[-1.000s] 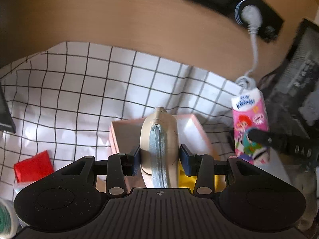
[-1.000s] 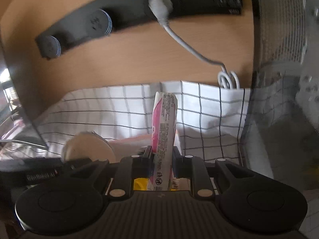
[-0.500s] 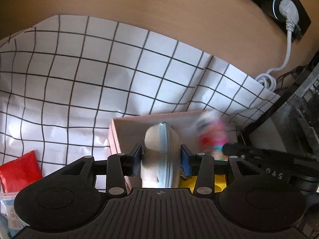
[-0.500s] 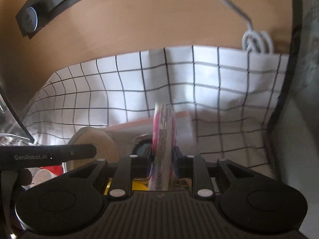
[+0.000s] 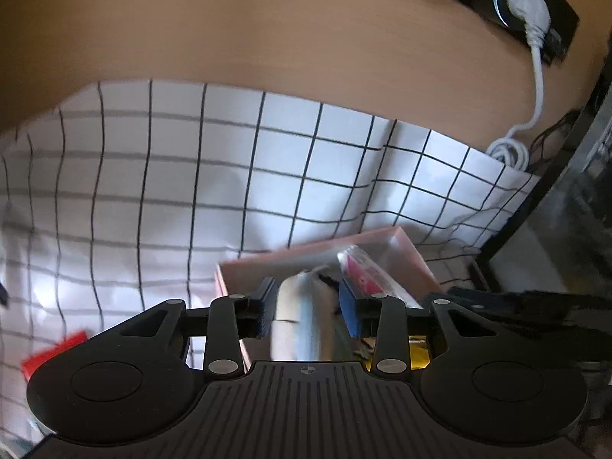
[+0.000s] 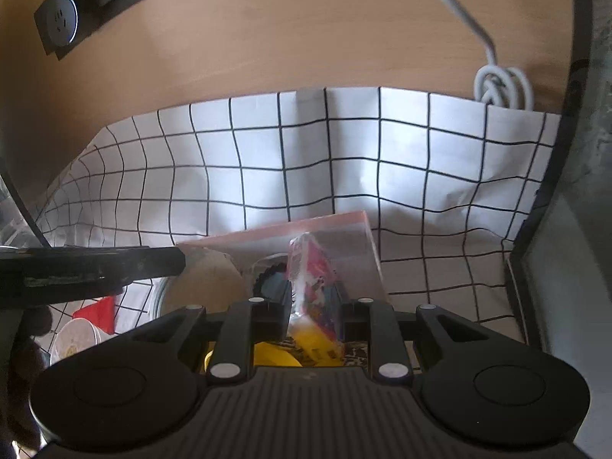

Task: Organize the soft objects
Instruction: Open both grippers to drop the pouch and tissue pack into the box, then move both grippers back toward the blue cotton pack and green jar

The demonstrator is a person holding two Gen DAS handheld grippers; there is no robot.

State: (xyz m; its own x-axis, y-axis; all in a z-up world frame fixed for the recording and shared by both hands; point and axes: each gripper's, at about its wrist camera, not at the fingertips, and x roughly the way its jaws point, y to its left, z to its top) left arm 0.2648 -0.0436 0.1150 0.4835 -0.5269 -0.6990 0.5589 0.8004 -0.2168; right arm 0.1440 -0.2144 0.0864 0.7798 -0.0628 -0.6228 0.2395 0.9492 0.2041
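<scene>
Grid-pattern white cloth (image 5: pixel 191 176) spread over wooden desk (image 5: pixel 229 38). Black socket strip (image 5: pixel 535 4) at back, white plug (image 5: pixel 529 4) inserted; white cable (image 6: pixel 501 90) coiled at cloth edge. Second socket (image 6: pixel 63 19) upper left, right view.

The left black plastic two-finger gripper (image 5: pixel 306 308) has a ribbed base, two round side discs, silver screw heads on its linkage bars and blue pads (image 5: pixel 350 311). The right black plastic gripper (image 6: pixel 313 306) has the same ribbed base, discs and silver screws.
</scene>
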